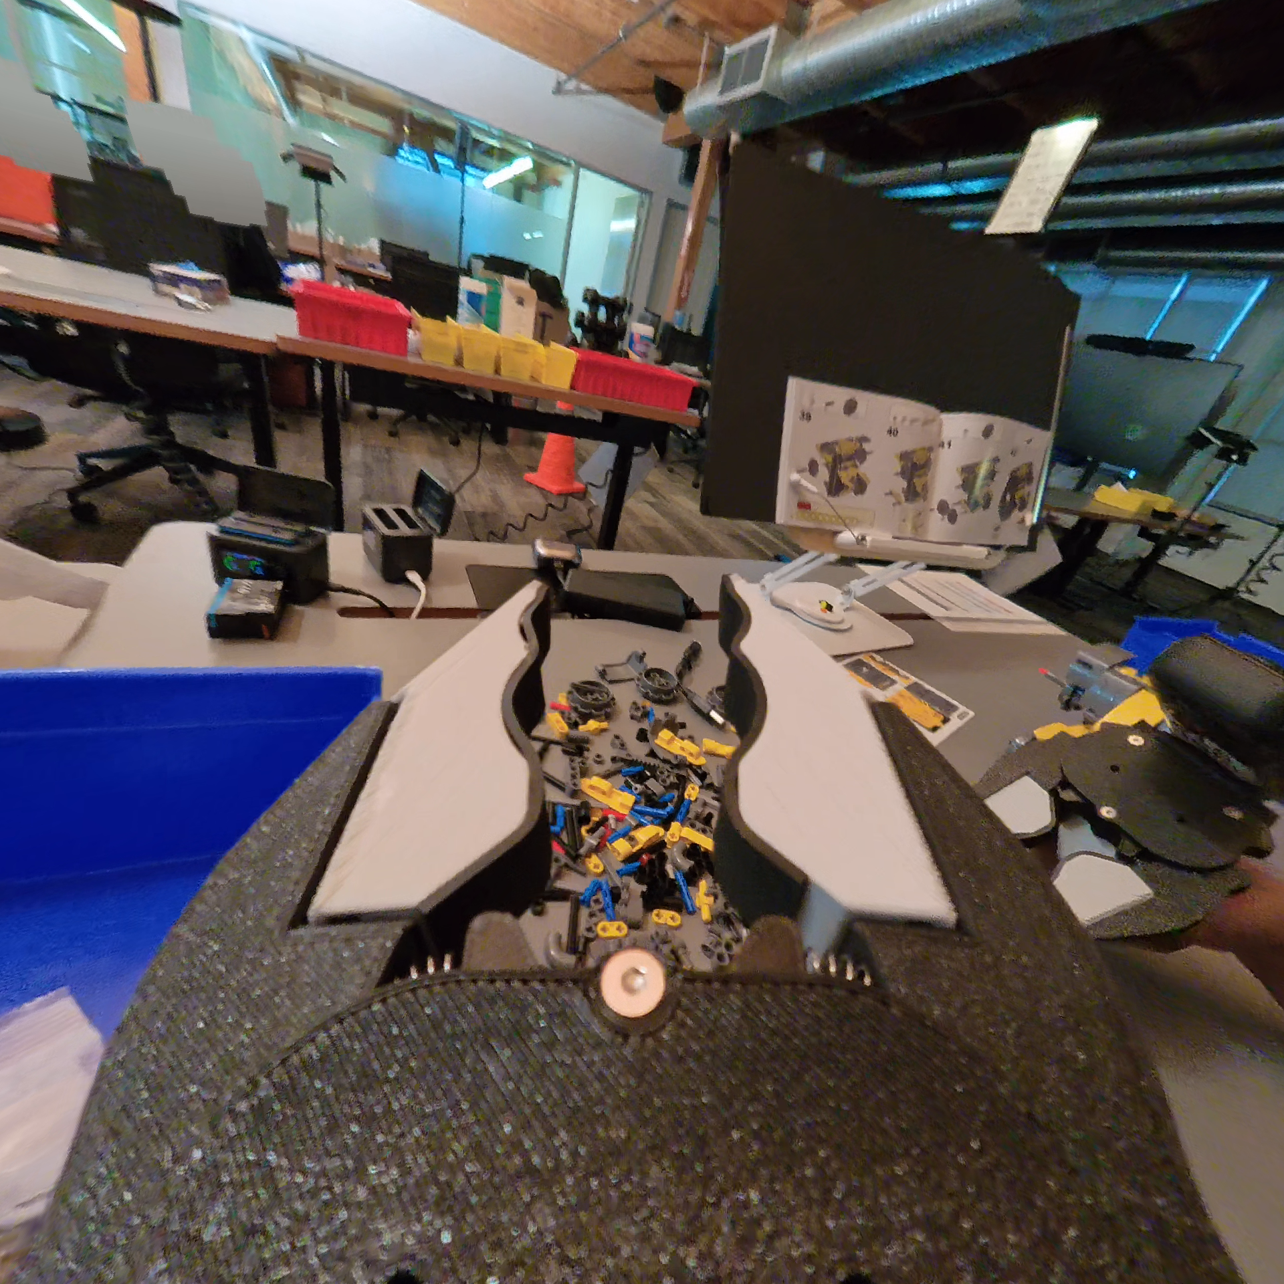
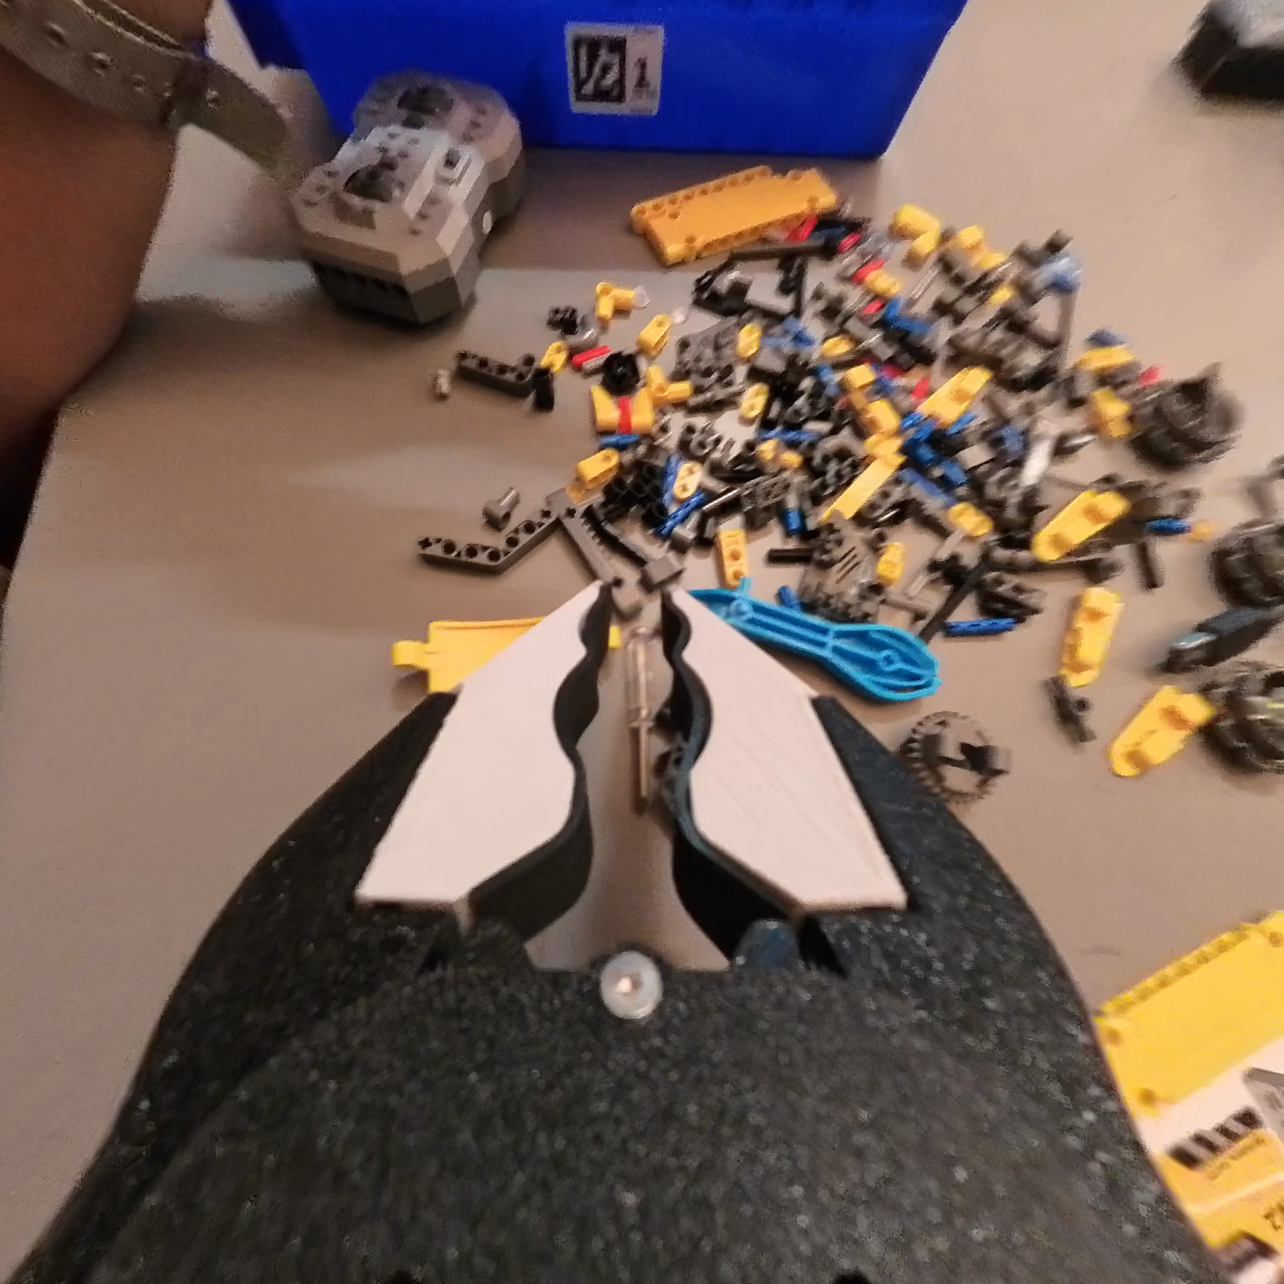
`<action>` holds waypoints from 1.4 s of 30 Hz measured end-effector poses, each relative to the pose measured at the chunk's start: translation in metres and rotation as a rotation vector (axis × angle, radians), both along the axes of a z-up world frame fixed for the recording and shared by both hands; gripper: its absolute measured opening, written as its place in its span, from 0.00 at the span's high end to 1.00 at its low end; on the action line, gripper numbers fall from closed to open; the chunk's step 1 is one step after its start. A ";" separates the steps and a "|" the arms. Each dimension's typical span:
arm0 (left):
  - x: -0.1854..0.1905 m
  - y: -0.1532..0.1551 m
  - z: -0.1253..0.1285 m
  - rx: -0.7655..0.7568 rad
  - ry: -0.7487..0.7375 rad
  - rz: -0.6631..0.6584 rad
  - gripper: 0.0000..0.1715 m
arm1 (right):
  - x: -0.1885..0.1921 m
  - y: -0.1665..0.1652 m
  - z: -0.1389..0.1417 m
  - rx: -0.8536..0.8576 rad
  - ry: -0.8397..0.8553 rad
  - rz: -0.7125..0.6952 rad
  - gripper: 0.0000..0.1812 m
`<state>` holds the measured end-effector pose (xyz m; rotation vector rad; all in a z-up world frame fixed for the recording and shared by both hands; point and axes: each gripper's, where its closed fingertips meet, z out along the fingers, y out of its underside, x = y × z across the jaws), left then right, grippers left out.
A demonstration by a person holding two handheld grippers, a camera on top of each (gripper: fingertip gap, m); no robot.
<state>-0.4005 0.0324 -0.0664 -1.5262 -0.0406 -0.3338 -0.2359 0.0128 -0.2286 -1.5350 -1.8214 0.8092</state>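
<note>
- Left wrist view: the left gripper (image 1: 636, 604) hangs over the middle of the frame with its fingers spread wide and nothing between them. Under the gap lies a pile of small building pieces (image 1: 639, 820) on the grey table (image 1: 174, 597).
- A blue bin (image 1: 139, 764) fills the left edge. An open instruction booklet (image 1: 910, 472) stands on a holder at upper right.
- Right wrist view: the right gripper (image 2: 636, 594) has its fingers drawn nearly together at frame centre. Its tips are at the near edge of the pile, around a small dark grey piece (image 2: 629, 590).
- The picture is blurred, so I cannot tell whether that piece is pinched or only lies between the tips.
- A thin grey pin (image 2: 639, 695) lies along the gap, a light blue tool (image 2: 834, 639) just right of the tips, and a flat yellow piece (image 2: 472, 643) just left.
- A grey motor block (image 2: 410, 208) sits at upper left, well apart.
- Judgement: such small, crowded pieces would probably slip or drag neighbours unless gripped squarely at the fingertips.
</note>
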 end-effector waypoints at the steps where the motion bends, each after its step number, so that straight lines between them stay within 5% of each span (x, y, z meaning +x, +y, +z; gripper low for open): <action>1: -0.003 -0.005 0.005 0.010 -0.001 0.010 0.73 | -0.002 0.003 0.007 0.035 0.044 -0.011 0.94; 6: -0.014 -0.023 0.017 0.001 0.001 0.051 0.71 | -0.008 0.002 0.034 0.033 0.190 -0.036 0.95; 16: 0.000 -0.028 0.027 0.005 0.023 0.022 0.71 | -0.011 0.011 0.031 0.006 0.197 -0.108 0.91; 42: 0.007 0.007 -0.016 -0.108 -0.020 -0.054 0.70 | -0.014 0.011 0.026 0.110 0.166 -0.117 0.90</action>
